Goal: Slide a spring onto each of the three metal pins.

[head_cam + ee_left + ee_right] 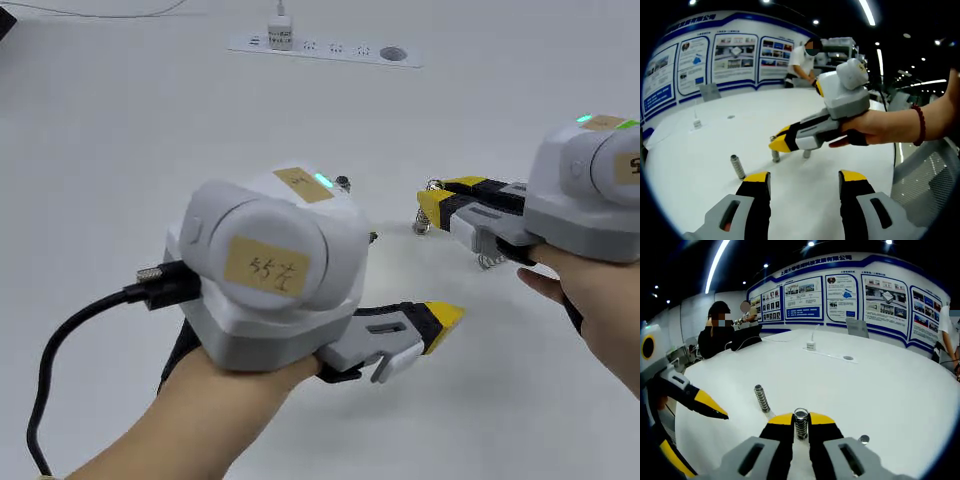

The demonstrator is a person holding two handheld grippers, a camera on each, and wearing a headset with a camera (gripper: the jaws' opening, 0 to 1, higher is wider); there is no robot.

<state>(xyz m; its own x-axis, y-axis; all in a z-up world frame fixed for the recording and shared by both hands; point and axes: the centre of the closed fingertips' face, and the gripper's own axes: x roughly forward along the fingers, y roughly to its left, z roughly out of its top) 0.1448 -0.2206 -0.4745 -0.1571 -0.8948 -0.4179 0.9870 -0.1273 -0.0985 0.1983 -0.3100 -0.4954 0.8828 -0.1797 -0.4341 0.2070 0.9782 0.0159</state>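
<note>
My right gripper [800, 421] is shut on an upright spring [800, 426] standing on the white table. Beside it, to the left, a second spring [761, 398] stands on its pin, and a small metal pin head [864, 440] shows at the right. In the left gripper view the right gripper [776, 145] reaches in from the right, its yellow tip down at a coil [775, 156]; another coiled pin [737, 166] stands left of it. My left gripper [805, 182] is open and holds nothing. From the head view the left gripper [430, 335] hovers low, with the right gripper [435, 200] opposite.
A white power strip [320, 47] with a plug lies at the table's far edge. A black cable [70, 340] trails from the left gripper's body. People stand and sit beyond the table [850, 385], in front of wall posters.
</note>
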